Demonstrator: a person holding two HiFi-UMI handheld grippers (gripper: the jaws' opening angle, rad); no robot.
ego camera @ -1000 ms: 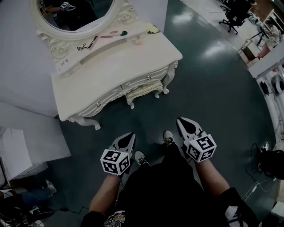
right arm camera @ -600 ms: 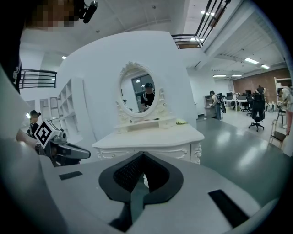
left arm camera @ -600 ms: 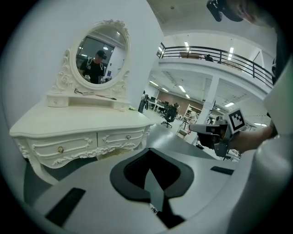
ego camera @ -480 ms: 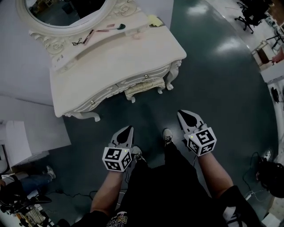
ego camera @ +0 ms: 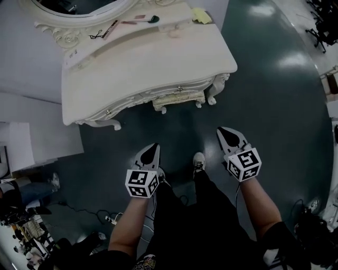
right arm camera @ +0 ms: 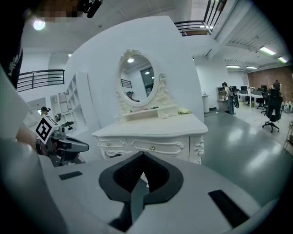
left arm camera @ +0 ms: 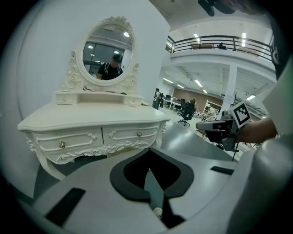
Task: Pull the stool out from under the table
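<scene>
A white carved dressing table [ego camera: 142, 63] stands against the wall, with an oval mirror on top. The stool [ego camera: 178, 99] is tucked under its front; only its cream seat edge and two short legs show below the drawers. My left gripper [ego camera: 155, 145] and right gripper [ego camera: 222, 129] hover over the dark floor short of the table, both pointing at it, both shut and empty. In the left gripper view the shut jaws [left arm camera: 149, 151] face the drawers [left arm camera: 91, 137]. In the right gripper view the jaws [right arm camera: 143, 156] hide the space under the table [right arm camera: 151, 130].
A white box [ego camera: 26, 145] stands at the left beside the table. Cables [ego camera: 108, 217] lie on the floor behind my left side. Small items and a yellow cloth [ego camera: 201, 15] lie on the tabletop. Office chairs [ego camera: 323, 29] stand far right. My shoes [ego camera: 198, 161] are between the grippers.
Both grippers have moved forward toward the table and dipped a little, staying shut. The table now sits closer and more squarely ahead in the head view.
</scene>
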